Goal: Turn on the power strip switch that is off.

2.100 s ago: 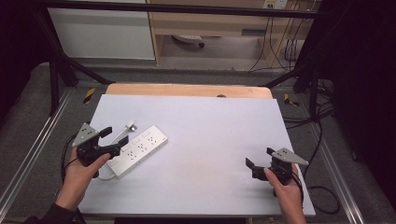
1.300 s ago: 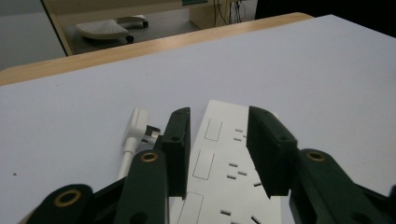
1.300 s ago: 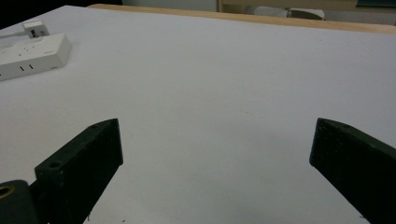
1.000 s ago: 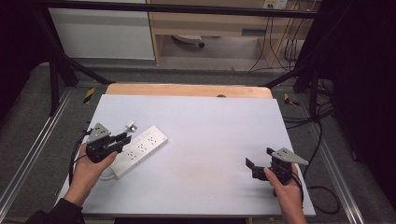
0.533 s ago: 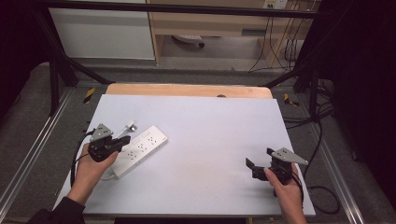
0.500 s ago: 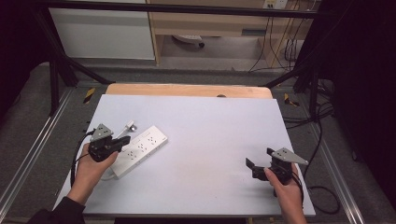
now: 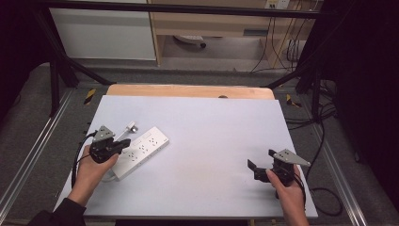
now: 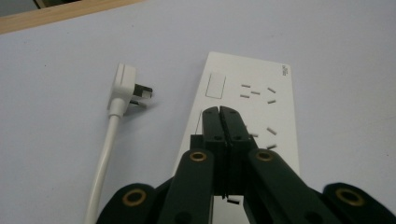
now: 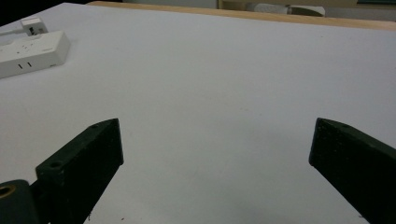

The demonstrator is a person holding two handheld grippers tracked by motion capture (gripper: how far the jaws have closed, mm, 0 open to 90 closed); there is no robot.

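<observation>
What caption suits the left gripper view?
Shut left gripper above a white power strip, loose plug lying beside it.

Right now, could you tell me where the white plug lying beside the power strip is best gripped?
Grip the white plug across its flat body, probably from above, jaws on the two long sides. It lies flat, prongs toward the power strip and cord trailing back, so both sides are free.
</observation>
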